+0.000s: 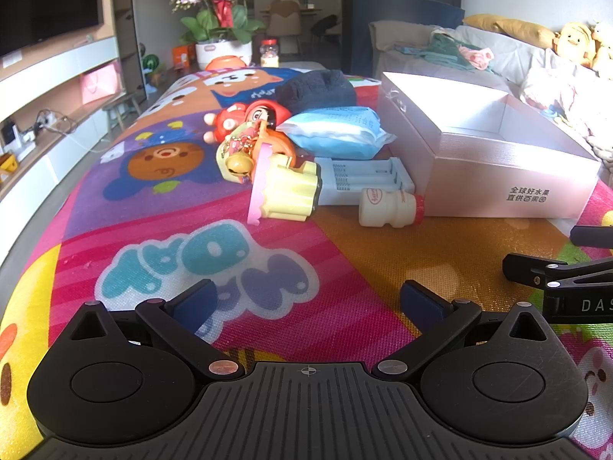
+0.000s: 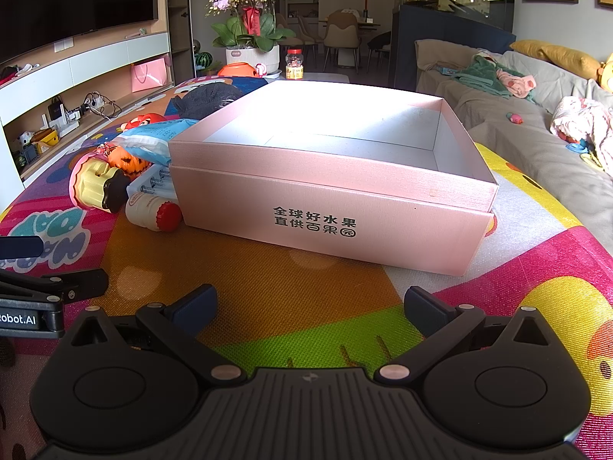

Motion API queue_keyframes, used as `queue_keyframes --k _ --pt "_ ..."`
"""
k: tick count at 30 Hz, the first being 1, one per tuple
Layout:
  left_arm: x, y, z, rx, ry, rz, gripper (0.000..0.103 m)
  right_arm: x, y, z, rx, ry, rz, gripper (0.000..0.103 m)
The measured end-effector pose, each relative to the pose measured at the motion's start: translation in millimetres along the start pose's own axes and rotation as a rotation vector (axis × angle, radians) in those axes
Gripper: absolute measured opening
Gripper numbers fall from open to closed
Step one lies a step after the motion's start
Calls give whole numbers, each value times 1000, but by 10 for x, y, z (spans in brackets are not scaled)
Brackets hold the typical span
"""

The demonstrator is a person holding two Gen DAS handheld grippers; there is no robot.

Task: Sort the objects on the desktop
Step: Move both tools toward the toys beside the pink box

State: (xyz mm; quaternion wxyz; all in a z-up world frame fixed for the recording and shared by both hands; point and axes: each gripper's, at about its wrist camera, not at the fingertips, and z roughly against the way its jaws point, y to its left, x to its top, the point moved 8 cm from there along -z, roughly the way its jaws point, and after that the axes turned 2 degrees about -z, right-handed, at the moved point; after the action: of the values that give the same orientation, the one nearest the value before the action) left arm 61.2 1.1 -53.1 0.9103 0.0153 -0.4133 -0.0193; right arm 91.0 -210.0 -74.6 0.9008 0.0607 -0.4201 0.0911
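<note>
An open pink box (image 1: 494, 176) (image 2: 325, 207) stands empty on the colourful mat. Left of it lies a pile: a small milk bottle with a red cap (image 1: 389, 207) (image 2: 153, 211), a white battery charger (image 1: 364, 180), a yellow and pink cup toy (image 1: 285, 191) (image 2: 94, 184), an orange pumpkin toy (image 1: 276, 142), a red doll (image 1: 249, 117), a blue tissue pack (image 1: 337, 130) (image 2: 153, 138) and a dark cloth (image 1: 316, 90). My left gripper (image 1: 306, 299) is open and empty, short of the pile. My right gripper (image 2: 310, 304) is open and empty, in front of the box.
A flower pot (image 2: 251, 57), a jar (image 2: 294, 63) and an orange object (image 2: 237, 70) stand at the table's far end. A TV shelf runs along the left, a sofa (image 2: 536, 115) with clothes along the right. The other gripper shows at each view's edge.
</note>
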Motion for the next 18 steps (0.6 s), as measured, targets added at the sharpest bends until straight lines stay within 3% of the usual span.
queue_keyframes --k 18 --pt "8 -2 -20 4 32 0 103 9 -10 -8 0 0 0 103"
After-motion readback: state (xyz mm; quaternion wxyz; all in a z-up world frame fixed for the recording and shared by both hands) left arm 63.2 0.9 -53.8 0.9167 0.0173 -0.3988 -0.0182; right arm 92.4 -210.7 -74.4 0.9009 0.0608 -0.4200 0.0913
